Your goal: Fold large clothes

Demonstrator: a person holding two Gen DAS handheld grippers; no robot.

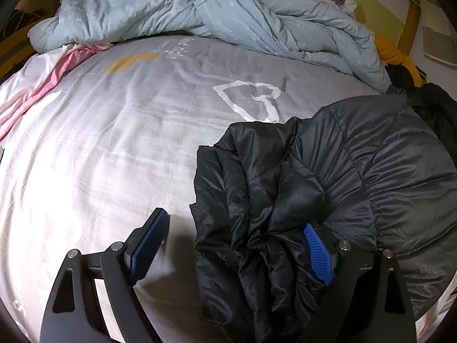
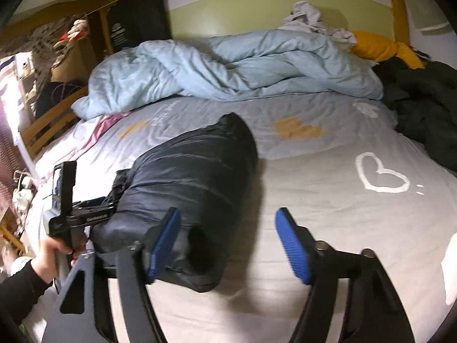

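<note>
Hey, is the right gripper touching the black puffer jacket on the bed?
Cannot tell. In the right wrist view the right gripper is open over bare sheet; its left finger overlaps the black puffer jacket, hiding any gap.

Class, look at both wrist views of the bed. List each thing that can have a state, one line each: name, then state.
Black puffer jacket: bundled into a compact roll on the bedsheet, some of its fabric between the left tool's pads.
Left tool: open.
Right tool: open, nothing between its pads.
Light blue duvet: crumpled at the head of the bed.
Bedsheet: spread, lightly wrinkled.

Bedroom (bed (image 2: 328, 208), rumpled duvet (image 2: 228, 68))
</note>
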